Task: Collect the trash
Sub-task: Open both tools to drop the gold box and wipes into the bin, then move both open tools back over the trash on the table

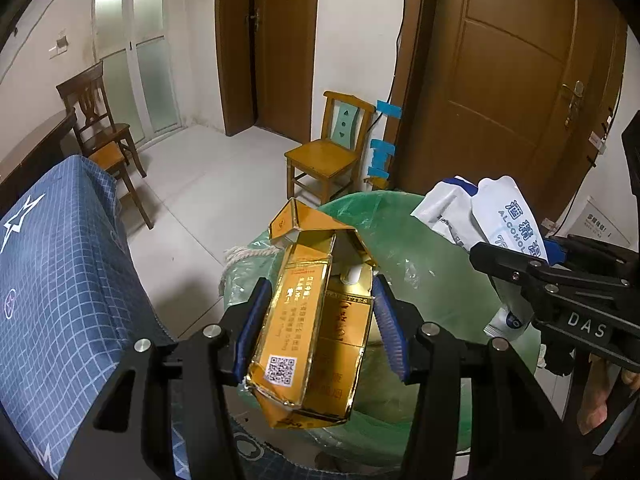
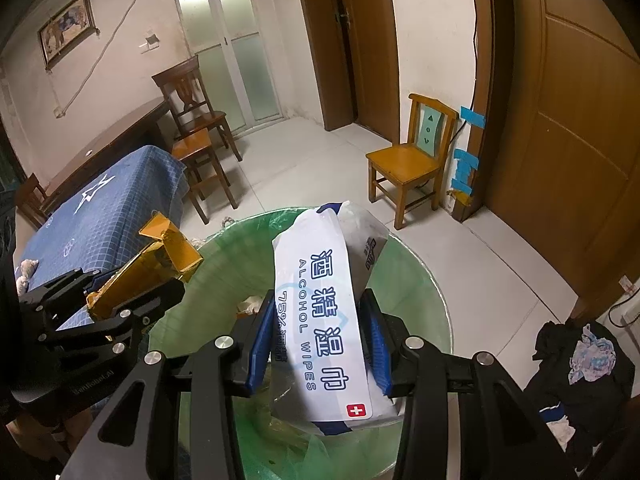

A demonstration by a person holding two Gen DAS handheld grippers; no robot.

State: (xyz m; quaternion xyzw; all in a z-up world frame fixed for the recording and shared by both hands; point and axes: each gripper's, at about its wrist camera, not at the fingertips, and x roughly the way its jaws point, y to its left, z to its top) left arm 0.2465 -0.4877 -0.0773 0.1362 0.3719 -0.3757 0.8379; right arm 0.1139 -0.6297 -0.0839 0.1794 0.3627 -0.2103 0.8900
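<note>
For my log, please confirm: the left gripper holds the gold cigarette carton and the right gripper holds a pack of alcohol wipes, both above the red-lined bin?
Nearly: the bin liner is green, as the right wrist view shows. The left gripper does hold the gold cigarette carton, and the right gripper the alcohol wipes pack.

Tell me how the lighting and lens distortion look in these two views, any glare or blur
Left wrist view: strong fisheye bending of the door frames, dark vignette corners, bright blown-out glow on the frosted glass door, foil glints on the gold carton. Right wrist view: same curvature and dark corners, dim indoor light, print on the alcohol wipes pack stays sharp and readable.
</note>
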